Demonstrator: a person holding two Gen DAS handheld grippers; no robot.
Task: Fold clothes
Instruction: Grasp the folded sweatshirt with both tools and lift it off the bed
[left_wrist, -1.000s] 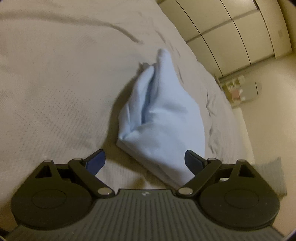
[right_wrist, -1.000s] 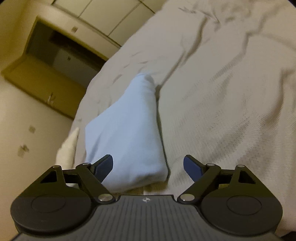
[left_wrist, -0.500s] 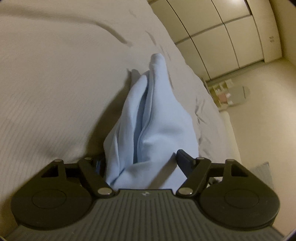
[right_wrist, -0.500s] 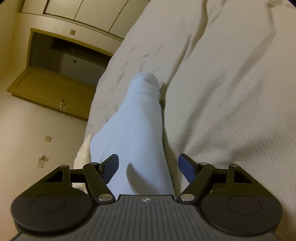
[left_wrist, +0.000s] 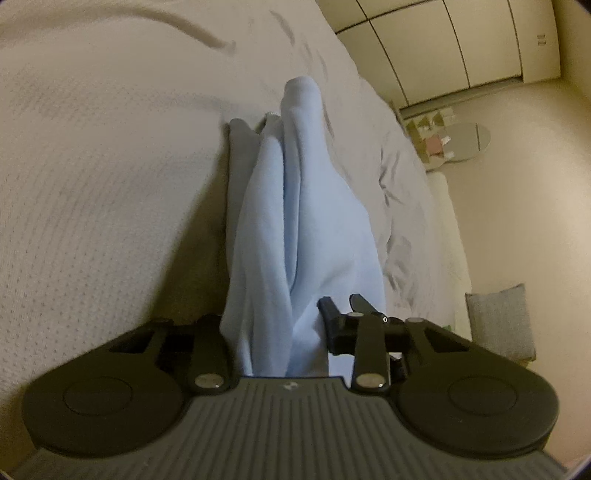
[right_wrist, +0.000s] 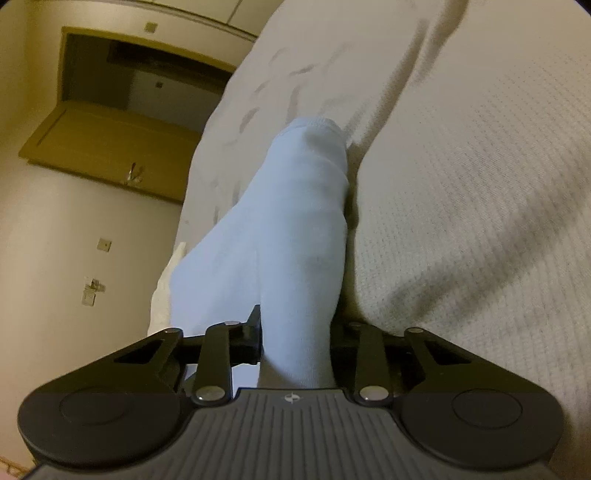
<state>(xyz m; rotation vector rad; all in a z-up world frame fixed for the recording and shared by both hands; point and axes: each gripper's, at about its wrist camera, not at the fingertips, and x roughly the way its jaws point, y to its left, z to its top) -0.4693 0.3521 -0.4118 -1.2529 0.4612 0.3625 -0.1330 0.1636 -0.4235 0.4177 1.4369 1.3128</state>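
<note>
A: Left gripper, what's it doing?

B: Jaws pressed in on the near end of the garment. Pale blue, bunched in long folds, lying on the bed and running away from the gripper.

A: Risk on that side?

B: I'd say a partial grab. Several layers are stacked between the fingers, so one could slide out on a lift and the fold would open. The far end is loose, so it may drag and twist.

A: Room on the left?

B: Plenty of bare cover to the left. The bed edge is close on the right, then floor, and a cushion down there. Wardrobe is well back.

A: Right gripper?

B: Also pinching the garment, at its near end. Cloth fills the gap between the jaws. The cuff at the far end lies on the cover.

A: What goes wrong here?

B: In my view, both grippers pulling unevenly skews the fold. The bed edge is just beside the cloth on the left in this view, so a slack corner could slip off towards the floor.

A: Space?

B: Open bed to the right, wrinkled but free. The left is tight, with a dark alcove and the wall beyond.
</note>
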